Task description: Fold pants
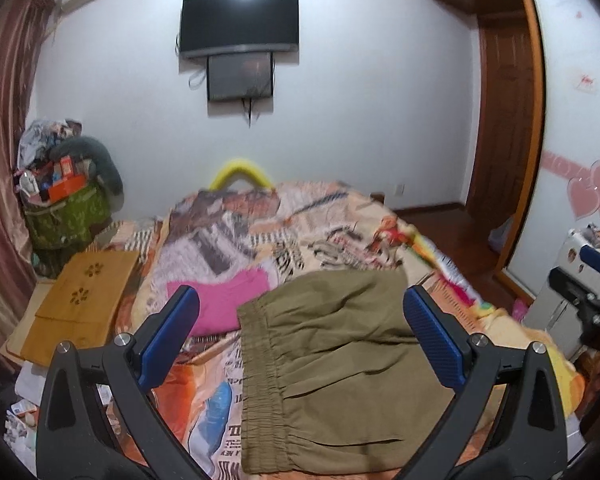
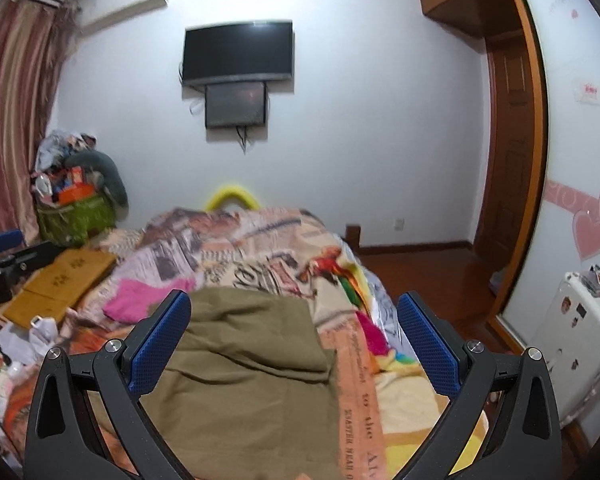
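Note:
Olive-brown pants (image 1: pixel 340 368) lie folded on the patterned bedspread (image 1: pixel 300 232), elastic waistband (image 1: pixel 256 384) along the left edge. My left gripper (image 1: pixel 300 332) is open and empty, held above the pants with its blue pads (image 1: pixel 168 340) on either side. In the right wrist view the pants (image 2: pixel 252 380) lie below my right gripper (image 2: pixel 296 340), which is also open and empty. The right gripper shows at the right edge of the left wrist view (image 1: pixel 588 292); the left gripper shows at the left edge of the right wrist view (image 2: pixel 4 264).
A pink garment (image 1: pixel 228 300) lies on the bed beyond the pants. A wooden lap table (image 1: pixel 84 296) and a full green bag (image 1: pixel 68 216) are on the left. A white mini fridge (image 2: pixel 572 344) stands on the right. A TV (image 1: pixel 240 24) hangs on the far wall.

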`<action>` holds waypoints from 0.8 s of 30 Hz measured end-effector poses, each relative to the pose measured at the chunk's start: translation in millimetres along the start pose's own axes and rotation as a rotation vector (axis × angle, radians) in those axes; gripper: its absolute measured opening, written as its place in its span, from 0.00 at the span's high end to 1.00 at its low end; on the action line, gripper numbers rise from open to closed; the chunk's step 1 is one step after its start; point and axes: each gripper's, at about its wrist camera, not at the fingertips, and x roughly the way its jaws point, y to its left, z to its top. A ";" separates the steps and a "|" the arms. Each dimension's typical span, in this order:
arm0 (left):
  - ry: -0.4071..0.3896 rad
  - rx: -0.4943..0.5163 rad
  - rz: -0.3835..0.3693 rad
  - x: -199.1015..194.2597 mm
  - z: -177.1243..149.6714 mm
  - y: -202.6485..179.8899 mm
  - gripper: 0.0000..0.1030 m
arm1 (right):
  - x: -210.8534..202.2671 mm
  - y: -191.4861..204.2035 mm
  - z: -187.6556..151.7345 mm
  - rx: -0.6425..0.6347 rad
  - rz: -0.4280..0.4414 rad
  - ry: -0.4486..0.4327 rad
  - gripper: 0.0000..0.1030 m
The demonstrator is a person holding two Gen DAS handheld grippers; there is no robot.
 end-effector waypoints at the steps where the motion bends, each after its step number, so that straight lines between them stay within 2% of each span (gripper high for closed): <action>1: 0.016 -0.002 0.005 8.9 -2.2 2.3 0.00 | 8.7 -5.4 -2.2 0.010 0.000 0.027 0.00; 7: 0.125 0.026 0.072 72.6 -13.5 18.9 0.00 | 57.4 -33.8 -21.5 0.048 0.020 0.167 0.01; 11: 0.215 0.033 0.050 111.2 -26.3 29.4 0.00 | 81.7 -44.8 -35.7 0.044 0.018 0.260 0.01; 16: 0.317 0.059 0.087 149.4 -45.7 37.5 0.00 | 112.4 -59.6 -58.3 0.080 0.042 0.390 0.01; 20: 0.391 0.079 0.079 175.8 -58.4 41.5 0.00 | 140.6 -66.5 -76.2 0.094 0.065 0.483 0.03; 24: 0.485 0.070 0.061 202.7 -70.3 49.0 0.00 | 162.0 -72.5 -87.5 0.108 0.069 0.550 0.16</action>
